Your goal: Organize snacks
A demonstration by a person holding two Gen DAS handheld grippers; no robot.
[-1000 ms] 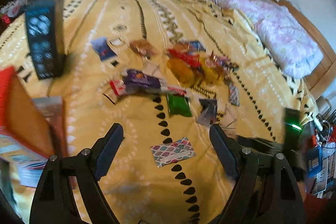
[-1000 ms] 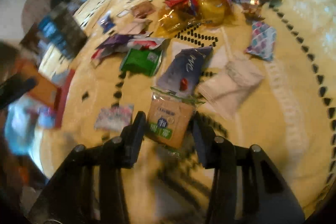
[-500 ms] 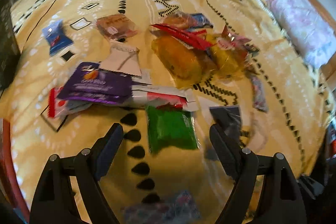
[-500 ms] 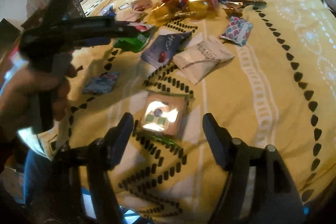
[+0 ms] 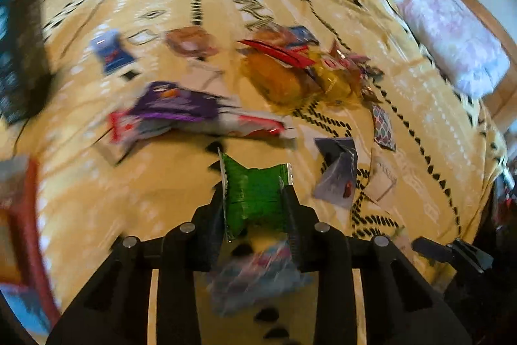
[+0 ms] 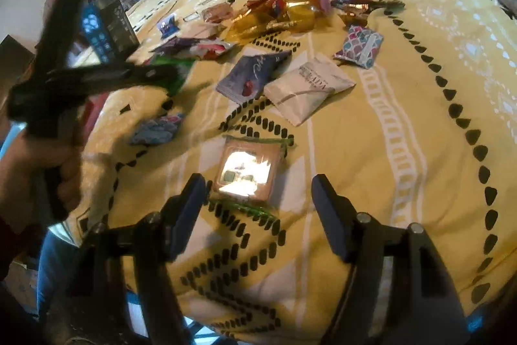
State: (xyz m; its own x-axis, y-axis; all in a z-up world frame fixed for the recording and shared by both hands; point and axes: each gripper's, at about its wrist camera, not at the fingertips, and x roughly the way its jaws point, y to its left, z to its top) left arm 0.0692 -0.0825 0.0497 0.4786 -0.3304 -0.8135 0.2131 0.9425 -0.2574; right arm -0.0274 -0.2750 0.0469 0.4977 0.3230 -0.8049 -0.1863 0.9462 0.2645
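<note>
My left gripper [image 5: 255, 199] is shut on a green snack packet [image 5: 255, 193] and holds it above the yellow bedspread [image 5: 97, 199]. The packet crumples between the jaws. In the right wrist view the left gripper [image 6: 168, 76] shows at left with the green packet [image 6: 179, 73] in it. My right gripper [image 6: 258, 186] is open and empty, just behind a tan snack packet [image 6: 247, 172] lying flat on the bedspread. Several more snack packets lie scattered further up the bed, among them a purple one [image 5: 174, 105] and an orange one [image 5: 281, 80].
A dark box [image 6: 110, 21] stands at the bed's left side. A red-edged box [image 5: 22, 215] sits at lower left. A white packet [image 6: 307, 86], a dark blue packet [image 6: 252, 76] and a patterned pouch [image 6: 360, 46] lie ahead. Pink bedding [image 5: 452, 28] lies at right.
My left gripper has closed on the green packet and lifted it off the bed. My right gripper stays open behind the tan packet.
</note>
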